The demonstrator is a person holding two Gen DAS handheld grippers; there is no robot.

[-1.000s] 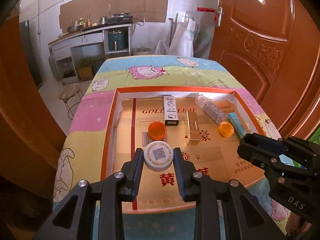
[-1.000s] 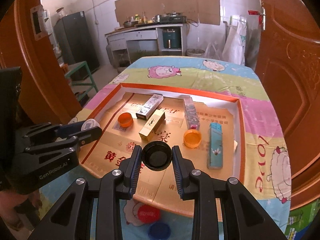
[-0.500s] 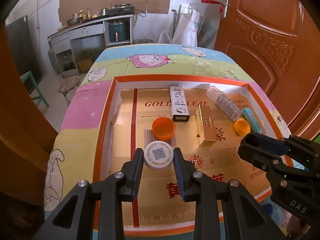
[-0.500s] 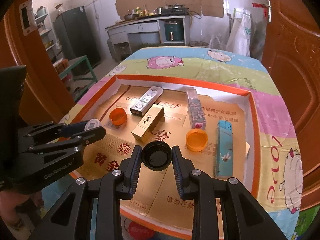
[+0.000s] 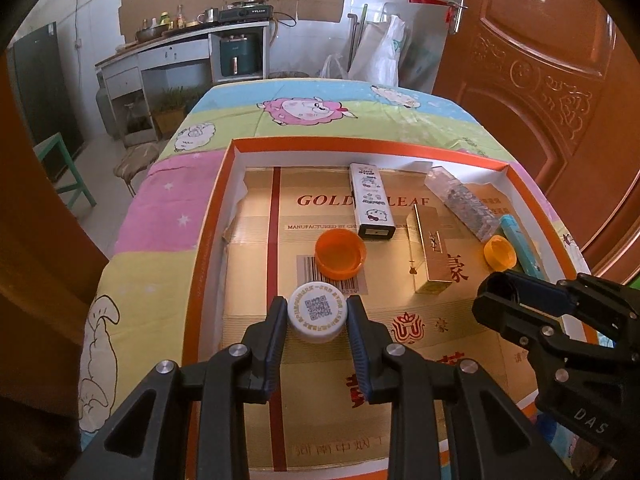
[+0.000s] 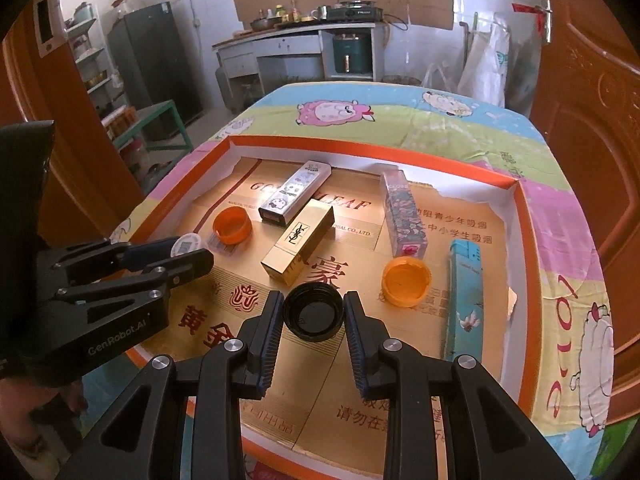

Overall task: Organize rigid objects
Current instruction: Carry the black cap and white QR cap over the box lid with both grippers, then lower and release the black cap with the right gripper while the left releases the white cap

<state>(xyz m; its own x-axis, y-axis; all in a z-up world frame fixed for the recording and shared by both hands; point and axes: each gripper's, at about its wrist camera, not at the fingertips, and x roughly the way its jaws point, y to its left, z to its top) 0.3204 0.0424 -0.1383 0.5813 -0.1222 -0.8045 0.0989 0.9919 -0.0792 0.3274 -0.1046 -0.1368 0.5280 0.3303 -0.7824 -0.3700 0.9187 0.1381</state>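
Left wrist view: the left tongs (image 5: 317,314) stand partly closed with both pads pressed on a white cap (image 5: 317,312), its QR label facing up. Over the last second the tray (image 5: 208,240) has grown larger under them and the orange cap (image 5: 340,253) has drawn in close, so the tongs have come down and forward over the tray floor with the grip unchanged. I take that as a carry nearing its set-down, with the release not yet made. The white cap sits just short of the orange cap and seems to hang a little above the cardboard liner, though the fisheye makes that gap hard to judge. Farther in lie the white cartoon box (image 5: 371,207) and the gold box (image 5: 429,256).

In the right wrist view, the right tongs (image 6: 313,316) are likewise partly closed on a black cap (image 6: 313,312), held open side up. They too have dropped toward the tray, so both caps are arriving together. The black cap is between the pads, just near of the gold box's end and left of a second orange cap (image 6: 406,282). Beyond stand the patterned box (image 6: 402,216) and, by the right wall, the blue box (image 6: 466,296).
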